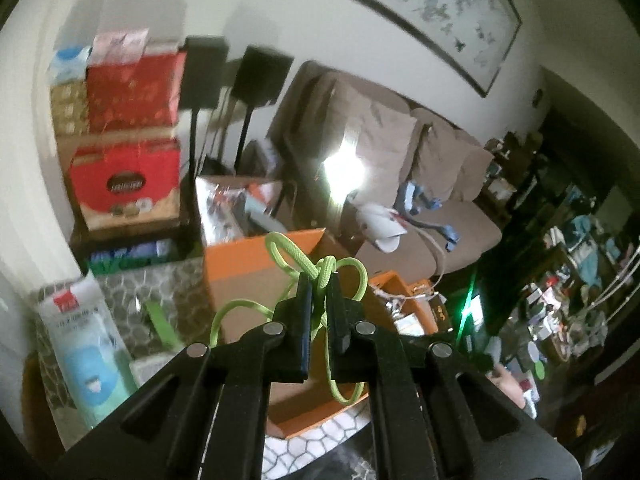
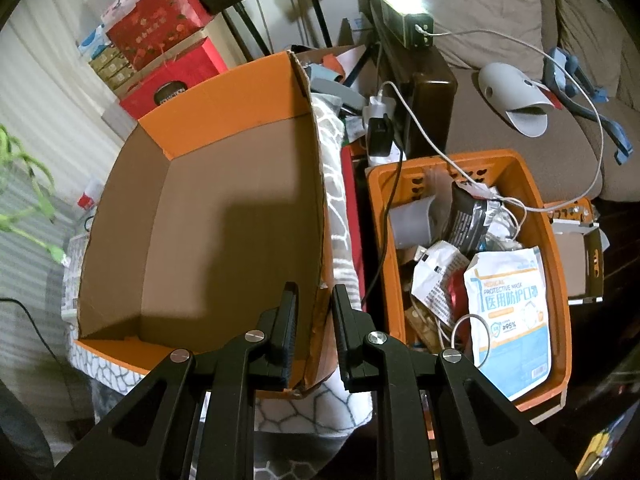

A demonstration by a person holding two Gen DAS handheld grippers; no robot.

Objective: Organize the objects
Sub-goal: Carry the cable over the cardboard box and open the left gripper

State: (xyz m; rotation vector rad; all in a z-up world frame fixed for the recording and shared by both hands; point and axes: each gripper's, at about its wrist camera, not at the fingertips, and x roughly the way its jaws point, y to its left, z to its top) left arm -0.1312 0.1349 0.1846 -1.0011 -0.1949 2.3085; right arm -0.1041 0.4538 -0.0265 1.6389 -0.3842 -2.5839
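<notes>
The left gripper (image 1: 319,280) pinches a light, limp green cord (image 1: 320,268) at its knotted middle, loops dangling above the empty orange cardboard box (image 2: 224,216), whose wall the right gripper (image 2: 314,300) clamps, while the orange basket (image 2: 378,208) beyond brims with mask packets (image 2: 508,312) and cables.

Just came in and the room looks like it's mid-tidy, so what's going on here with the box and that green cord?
A person is sorting clutter with a hand-held gripper in each hand. The left hand-held gripper is shut on a bright green cord, holding it up in the air above the empty orange cardboard box. The right hand-held gripper straddles that box's right wall, apparently steadying it. Beside the box sits an orange plastic basket full of items, including a mask packet.
</notes>
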